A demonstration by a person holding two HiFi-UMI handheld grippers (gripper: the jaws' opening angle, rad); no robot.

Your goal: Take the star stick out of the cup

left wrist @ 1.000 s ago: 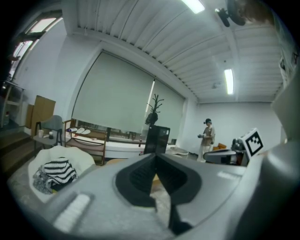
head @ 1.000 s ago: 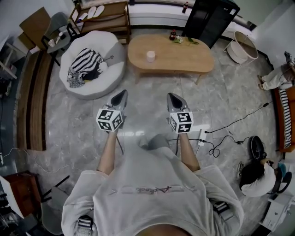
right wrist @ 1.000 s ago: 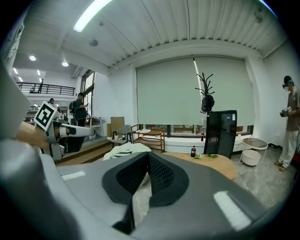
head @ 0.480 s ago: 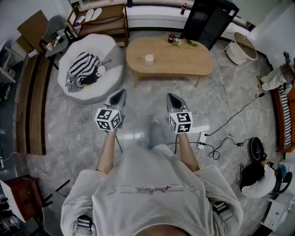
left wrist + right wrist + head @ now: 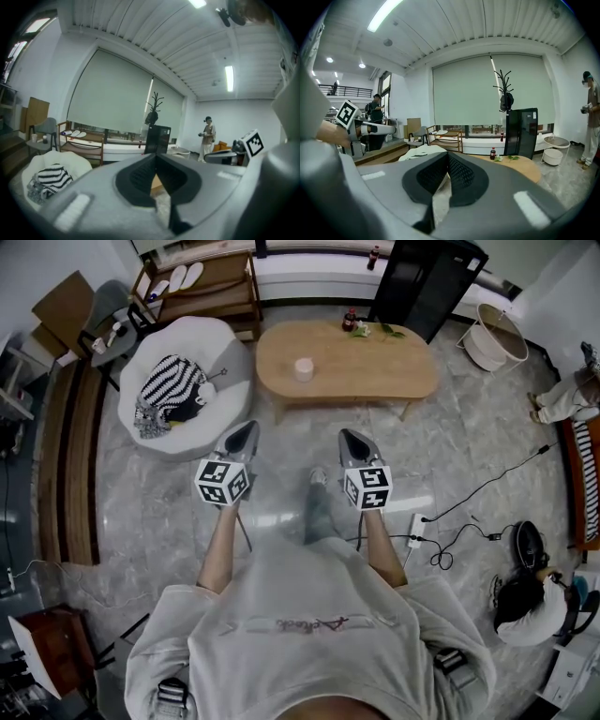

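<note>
Marble floor [image 5: 141, 512] lies under the person, and the wooden bench [image 5: 375, 362] stands well ahead. The left claw [image 5: 250, 427] and right claw [image 5: 346, 434] are clenched on nothing. The pink cup [image 5: 303, 368] sits on the bench, its stick too small to make out.

1. Oval wood table [image 5: 375, 367]: pale cup [image 5: 303, 368] approx. centre-left; dark bottle [image 5: 349, 320] + green leaves [image 5: 380, 330] at far edge.
2. Marble floor [image 5: 150, 512]: white beanbag [image 5: 216, 334] left of table, round basket [image 5: 480, 351] to its right, power strip [image 5: 415, 529] w/ cables.
</note>
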